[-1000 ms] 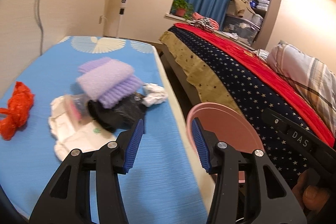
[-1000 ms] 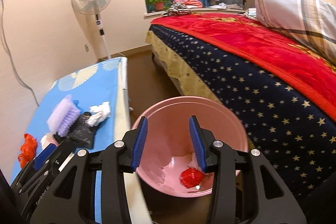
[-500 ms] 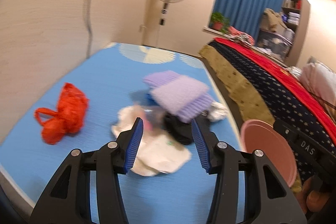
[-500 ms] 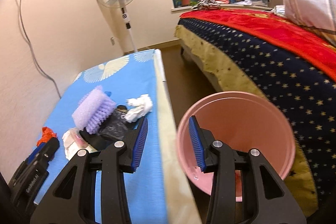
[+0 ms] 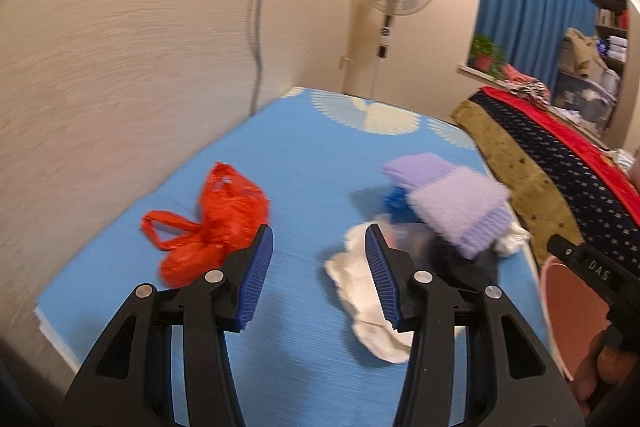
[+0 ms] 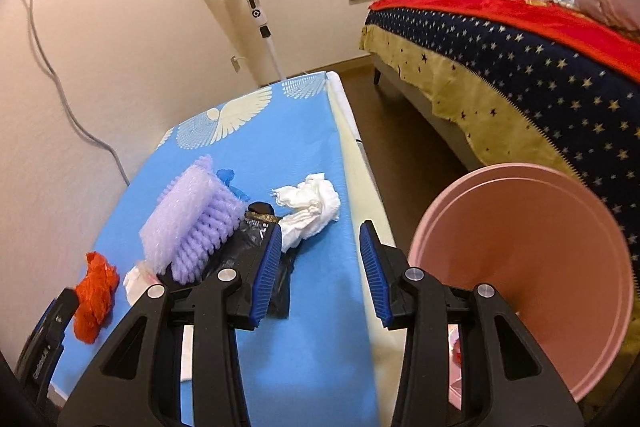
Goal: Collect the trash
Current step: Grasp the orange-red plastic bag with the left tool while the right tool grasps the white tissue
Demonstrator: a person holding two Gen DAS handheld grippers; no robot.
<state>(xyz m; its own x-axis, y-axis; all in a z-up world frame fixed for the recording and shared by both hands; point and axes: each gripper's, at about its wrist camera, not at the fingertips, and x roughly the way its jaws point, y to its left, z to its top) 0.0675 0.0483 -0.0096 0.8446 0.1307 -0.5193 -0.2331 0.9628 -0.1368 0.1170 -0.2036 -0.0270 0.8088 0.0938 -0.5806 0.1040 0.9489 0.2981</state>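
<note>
My left gripper [image 5: 318, 277] sits low in the centre of its frame, jaws spread apart with nothing between them, above the blue table cover [image 5: 296, 155]. The crumpled orange plastic bag [image 5: 212, 223] lies just left of the left finger, at mid-left of the frame. To the right of the jaws I see a white wrapper [image 5: 360, 291], and beyond it a lilac foam sheet [image 5: 452, 207] piled on darker scraps.

My right gripper [image 6: 318, 267] is also spread wide and holds nothing, low centre in its view. A crumpled white tissue [image 6: 310, 207] lies just above its left finger. The pink bin [image 6: 532, 267] fills the lower right, beside the table's edge.
</note>
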